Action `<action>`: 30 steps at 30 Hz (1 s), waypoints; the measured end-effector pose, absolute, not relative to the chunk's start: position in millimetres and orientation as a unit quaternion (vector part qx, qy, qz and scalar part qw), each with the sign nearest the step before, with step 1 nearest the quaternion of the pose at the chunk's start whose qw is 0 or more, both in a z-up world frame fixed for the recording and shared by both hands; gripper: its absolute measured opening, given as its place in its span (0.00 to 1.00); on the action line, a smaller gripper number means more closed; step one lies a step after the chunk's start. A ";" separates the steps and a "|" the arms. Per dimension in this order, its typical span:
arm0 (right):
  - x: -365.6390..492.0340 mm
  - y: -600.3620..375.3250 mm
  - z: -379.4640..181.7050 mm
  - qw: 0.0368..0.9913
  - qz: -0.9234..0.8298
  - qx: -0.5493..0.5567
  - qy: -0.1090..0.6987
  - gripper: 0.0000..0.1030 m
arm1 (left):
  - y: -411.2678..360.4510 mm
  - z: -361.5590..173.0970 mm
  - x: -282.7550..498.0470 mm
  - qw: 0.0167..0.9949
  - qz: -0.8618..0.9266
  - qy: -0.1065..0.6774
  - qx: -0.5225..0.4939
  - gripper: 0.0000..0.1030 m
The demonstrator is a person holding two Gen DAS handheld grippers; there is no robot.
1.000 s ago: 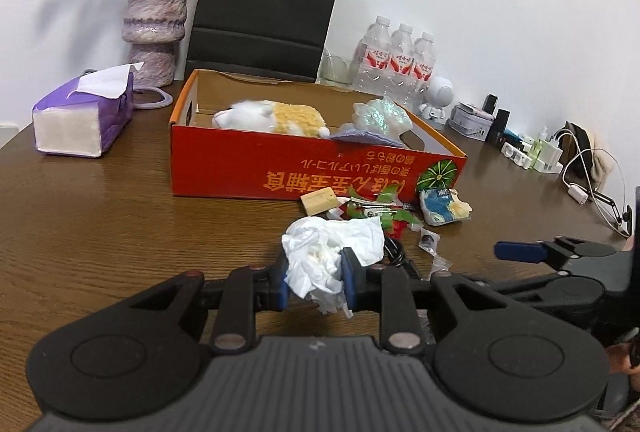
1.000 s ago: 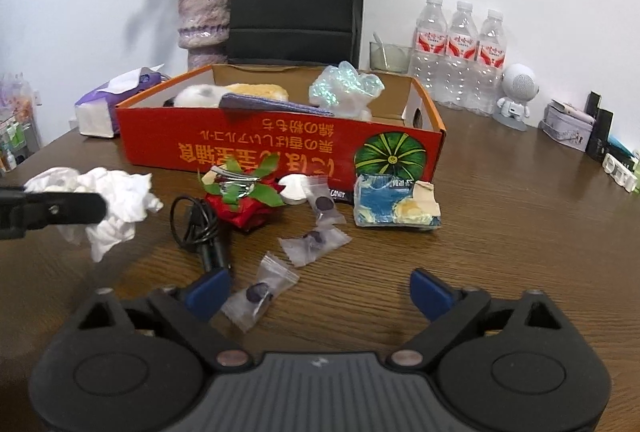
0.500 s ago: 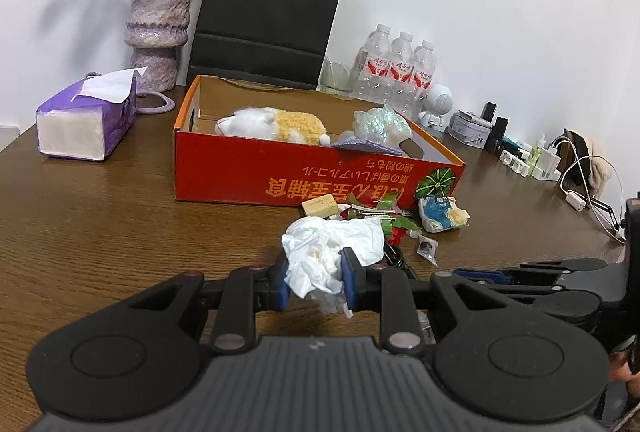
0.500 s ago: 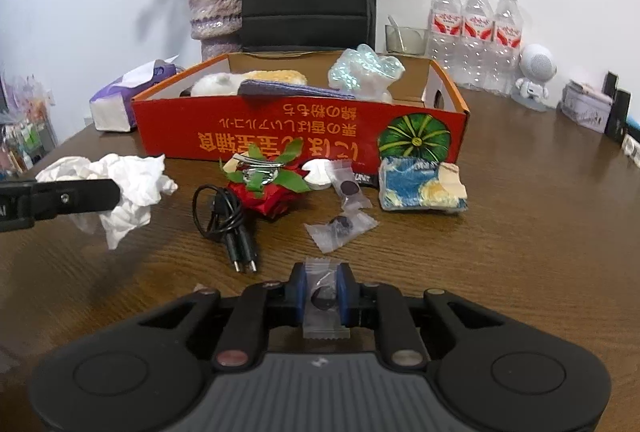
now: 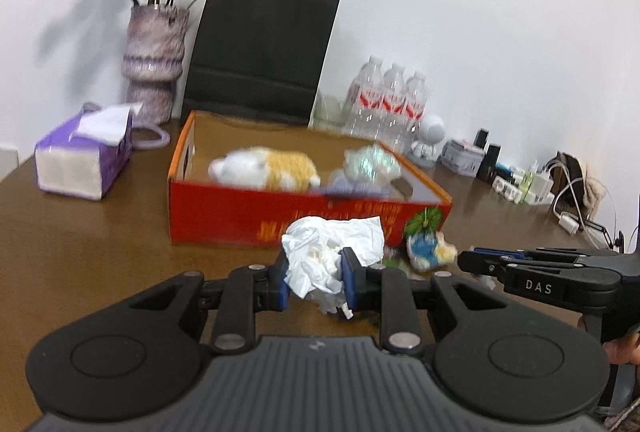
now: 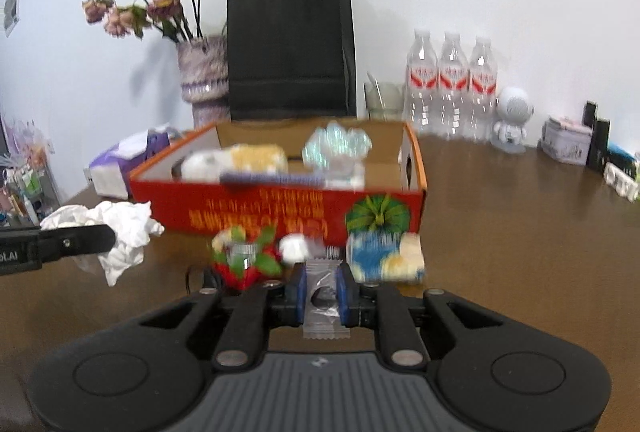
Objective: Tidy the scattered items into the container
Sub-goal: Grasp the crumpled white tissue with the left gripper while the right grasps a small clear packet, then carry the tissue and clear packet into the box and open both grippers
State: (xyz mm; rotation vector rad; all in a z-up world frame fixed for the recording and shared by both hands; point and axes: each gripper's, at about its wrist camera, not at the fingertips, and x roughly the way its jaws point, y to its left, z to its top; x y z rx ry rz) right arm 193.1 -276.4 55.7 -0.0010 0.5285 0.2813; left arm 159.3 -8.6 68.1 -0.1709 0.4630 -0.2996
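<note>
Before red box [image 6: 280, 216], left gripper [image 5: 314, 274] clamping tissue [image 5: 332, 244], right gripper [image 6: 322, 292] clamping sachet [image 6: 324, 308]

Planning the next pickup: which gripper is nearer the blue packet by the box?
Right. The right gripper sits just beside the blue packet; the left gripper, holding tissue, is farther off.

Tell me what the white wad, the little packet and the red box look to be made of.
White wad: thin tissue paper, matte, heavily crumpled, probably. Little packet: clear glossy plastic film with crimped ends; a dark round piece shows through. Red box: cardboard, printed red outside, bare brown inside walls.
</note>
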 end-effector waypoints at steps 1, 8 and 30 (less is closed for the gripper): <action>197.9 -275.2 60.8 0.957 0.140 0.000 0.253 0.14 | -9.3 72.4 162.7 0.960 -0.149 0.223 -0.084 0.25; 242.7 -264.8 92.4 0.965 0.146 0.012 0.216 0.14 | -17.5 97.7 203.5 0.966 -0.153 0.191 -0.085 0.25; 370.0 -218.7 58.8 0.948 0.155 -0.015 0.279 0.14 | -23.5 49.1 333.1 0.965 -0.067 0.234 -0.100 0.25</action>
